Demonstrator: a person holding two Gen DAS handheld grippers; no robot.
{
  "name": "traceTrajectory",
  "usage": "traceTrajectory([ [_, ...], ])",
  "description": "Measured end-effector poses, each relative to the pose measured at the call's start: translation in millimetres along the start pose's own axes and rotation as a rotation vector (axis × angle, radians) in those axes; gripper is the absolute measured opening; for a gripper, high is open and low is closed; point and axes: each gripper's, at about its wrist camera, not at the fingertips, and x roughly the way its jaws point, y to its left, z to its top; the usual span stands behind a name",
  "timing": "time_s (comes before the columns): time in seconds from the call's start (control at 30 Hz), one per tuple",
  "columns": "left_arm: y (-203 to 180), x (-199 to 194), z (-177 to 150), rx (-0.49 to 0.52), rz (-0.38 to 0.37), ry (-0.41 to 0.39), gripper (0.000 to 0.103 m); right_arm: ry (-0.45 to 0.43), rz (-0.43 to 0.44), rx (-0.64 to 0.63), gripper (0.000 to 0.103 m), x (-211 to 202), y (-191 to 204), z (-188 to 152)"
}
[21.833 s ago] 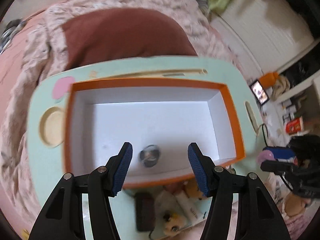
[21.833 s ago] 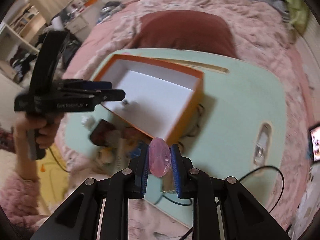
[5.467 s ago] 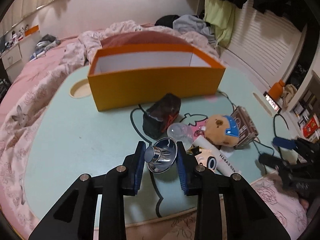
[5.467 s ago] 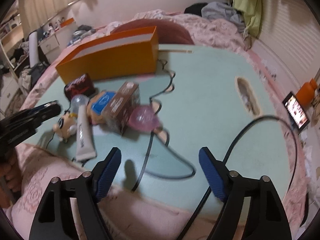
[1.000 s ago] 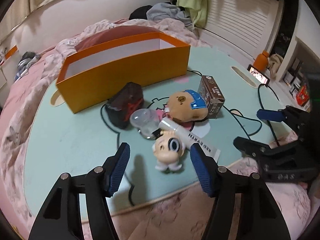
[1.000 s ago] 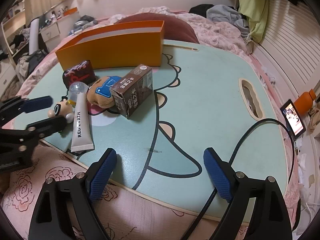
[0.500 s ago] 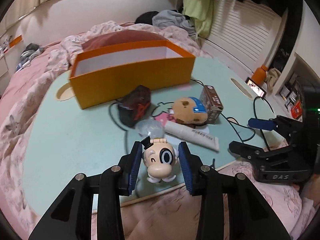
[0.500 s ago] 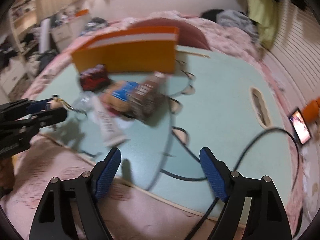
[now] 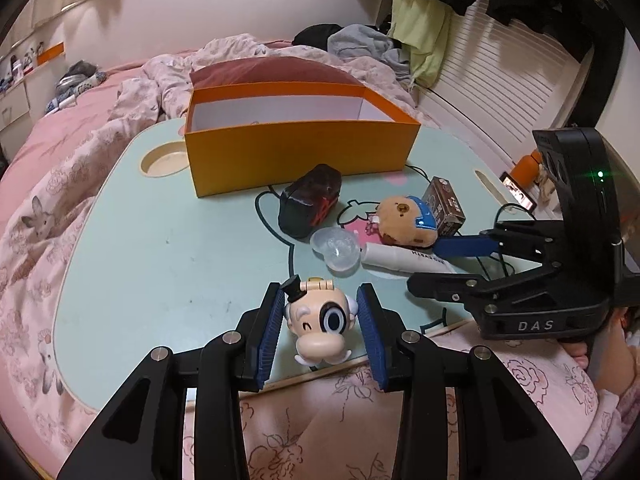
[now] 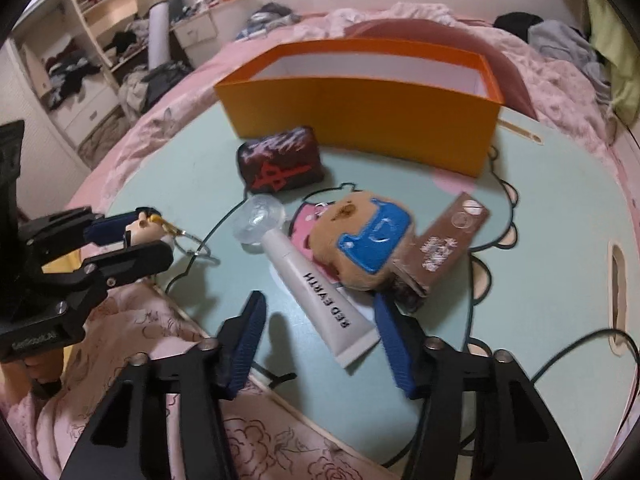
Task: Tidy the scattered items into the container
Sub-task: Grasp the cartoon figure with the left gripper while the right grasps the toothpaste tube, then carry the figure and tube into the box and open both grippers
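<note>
My left gripper [image 9: 320, 332] is shut on a cartoon-head keychain figure [image 9: 318, 326], held above the near edge of the mint table [image 9: 168, 256]; it shows in the right wrist view [image 10: 140, 228] with its ring dangling. My right gripper [image 10: 320, 336] is open, straddling the end of a white tube [image 10: 320, 292]. The orange box [image 9: 296, 148] stands at the back. On the table lie a black pouch [image 10: 280, 164], a clear capsule [image 10: 260, 216], a bear plush [image 10: 364, 244] and a brown carton [image 10: 444, 248].
Pink bedding [image 9: 60, 148] surrounds the table. A black cable [image 10: 560, 356] runs over the table's right side. A round cup recess [image 9: 162, 162] sits left of the box. Shelves and clothes [image 10: 80, 60] stand far left.
My left gripper has lifted the figure slightly and holds it closer to the table's near edge. My right gripper has moved in over the white tube, beside the plush.
</note>
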Motion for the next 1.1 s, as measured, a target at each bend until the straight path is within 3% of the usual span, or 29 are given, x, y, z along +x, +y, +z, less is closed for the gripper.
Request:
traceTrajectory([
  [0.07,0.0,-0.1,-0.6,-0.002,-0.004,0.000,0.039,0.000,-0.003,-0.030,0.035,1.3,6.5,-1.1],
  [0.3,-2.7,0.6,-1.5,0.005,-0.009,0.002,0.039,0.011,-0.030,-0.030,0.035,10.2,10.1,9.0],
  [0.37,-2.6,0.9,-1.9,0.007,-0.006,0.001,0.039,0.002,-0.055,-0.036,0.020,10.1,12.1,7.9],
  [0.47,-1.1,0.6,-2.6,0.002,-0.003,0.002,0.039,-0.001,-0.010,-0.019,0.020,1.3,10.6,1.1],
  [0.57,0.4,-4.4,-1.6,0.000,-0.002,-0.012,0.039,-0.081,0.058,0.046,0.020,-29.5,-0.8,-5.8],
  [0.7,1.8,-9.5,6.8,-0.003,-0.007,-0.032,0.039,-0.169,0.029,0.074,0.020,-66.3,-15.0,-0.4],
  [0.83,-0.5,-13.4,30.4,0.005,-0.015,-0.052,0.039,-0.213,-0.031,0.083,0.020,-83.1,-27.1,25.5],
  [0.97,-1.4,-14.1,73.4,0.017,-0.041,-0.078,0.039,-0.216,-0.096,0.115,0.020,-75.1,-37.1,65.2],
  [1.1,4.2,0.4,122.2,0.020,0.009,-0.090,0.039,-0.193,-0.130,0.153,0.020,-58.3,-54.9,100.8],
])
